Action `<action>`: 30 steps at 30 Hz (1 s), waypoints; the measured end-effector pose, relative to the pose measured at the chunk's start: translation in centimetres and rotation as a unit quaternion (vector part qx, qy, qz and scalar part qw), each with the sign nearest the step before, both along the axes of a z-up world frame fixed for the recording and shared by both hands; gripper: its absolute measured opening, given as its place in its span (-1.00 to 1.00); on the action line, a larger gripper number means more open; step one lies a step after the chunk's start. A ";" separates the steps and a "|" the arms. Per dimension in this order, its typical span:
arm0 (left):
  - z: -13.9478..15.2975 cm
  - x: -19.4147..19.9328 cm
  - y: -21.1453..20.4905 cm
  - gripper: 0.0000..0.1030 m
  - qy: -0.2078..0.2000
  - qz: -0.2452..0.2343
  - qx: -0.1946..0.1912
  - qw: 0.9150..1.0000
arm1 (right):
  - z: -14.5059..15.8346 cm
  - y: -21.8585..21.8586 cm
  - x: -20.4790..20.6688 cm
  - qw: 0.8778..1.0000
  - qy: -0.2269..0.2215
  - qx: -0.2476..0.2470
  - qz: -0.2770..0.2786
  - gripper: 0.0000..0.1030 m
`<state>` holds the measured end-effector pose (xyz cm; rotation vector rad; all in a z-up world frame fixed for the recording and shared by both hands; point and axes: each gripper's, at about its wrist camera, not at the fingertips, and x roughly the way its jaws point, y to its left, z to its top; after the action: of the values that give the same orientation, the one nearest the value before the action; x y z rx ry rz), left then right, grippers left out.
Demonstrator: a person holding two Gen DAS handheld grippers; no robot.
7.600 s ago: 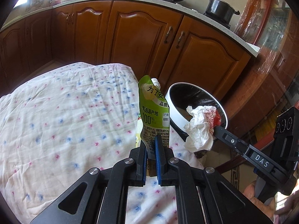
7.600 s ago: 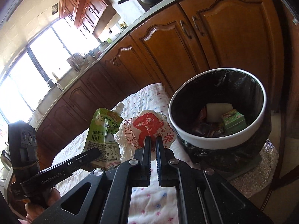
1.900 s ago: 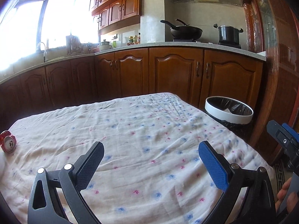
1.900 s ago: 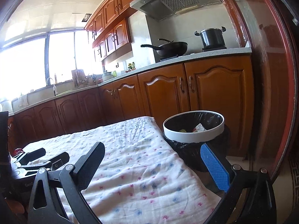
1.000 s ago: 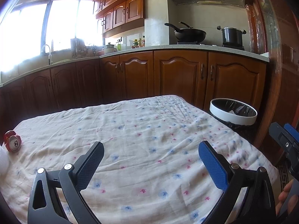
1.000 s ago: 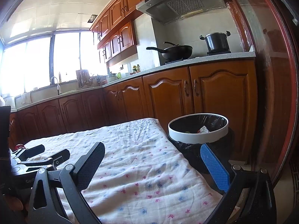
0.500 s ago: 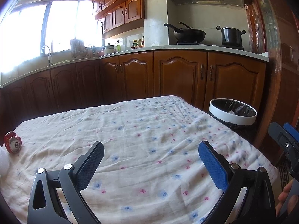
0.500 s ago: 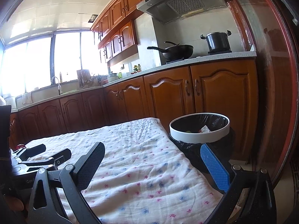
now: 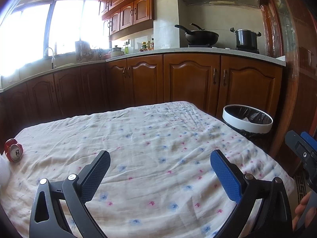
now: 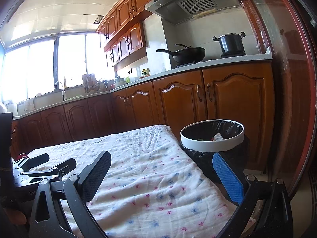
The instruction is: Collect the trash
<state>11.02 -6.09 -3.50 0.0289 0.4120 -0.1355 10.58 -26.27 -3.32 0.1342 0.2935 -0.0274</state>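
Wooden kitchen cabinets (image 9: 190,79) run along the far wall under a pale worktop, with a bright window (image 9: 39,29) at the far left, a black wok (image 9: 200,35) and a dark pot (image 9: 246,38) on the stove at the far right. Nearer stands the counter (image 9: 150,138), covered by a white cloth with small pink and blue flowers.

At the cloth's far left edge lies a crushed red can (image 9: 13,152) on its side, its silver end facing the camera; just beside it, at the picture's border, is something white and blurred that cannot be identified.

From its own wrist view, the left gripper (image 9: 160,175) hovers over the near middle of the cloth, its fingers spread wide with nothing between them. It is well apart from the can.

The right gripper (image 10: 162,176) is held over the near right part of the cloth, fingers likewise wide and empty.

Just beyond the counter's right end stands the trash bin (image 10: 212,144), a white ring rim over a black liner. Inside it, crumpled white paper (image 10: 219,136) and bits of red and green show.

At the near right edge of the left wrist view, a person's hand (image 9: 303,208) grips the right gripper's handle.
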 end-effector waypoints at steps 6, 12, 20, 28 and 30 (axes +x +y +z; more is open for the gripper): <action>0.0 0.0 0.0 0.98 0.000 0.000 0.000 1.000 | 0.0 -0.1 0.0 1.000 0.000 0.000 0.001 1.00; 0.0 0.0 0.1 0.98 0.002 -0.002 -0.001 1.000 | 0.0 0.1 -0.1 1.000 0.000 0.000 0.001 1.00; 0.0 0.0 0.0 0.98 0.002 -0.002 -0.001 1.000 | -0.1 0.1 0.0 1.000 -0.001 0.002 0.001 1.00; 0.0 0.1 0.1 0.98 0.003 -0.002 -0.001 1.000 | -0.1 0.1 0.0 1.000 -0.001 0.003 0.001 1.00; 0.0 0.1 0.1 0.98 0.003 -0.002 -0.002 1.000 | -0.1 0.1 0.0 1.000 -0.001 0.003 0.001 1.00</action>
<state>11.09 -5.99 -3.54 0.0263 0.4184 -0.1408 10.59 -26.20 -3.37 0.1391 0.2920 -0.0250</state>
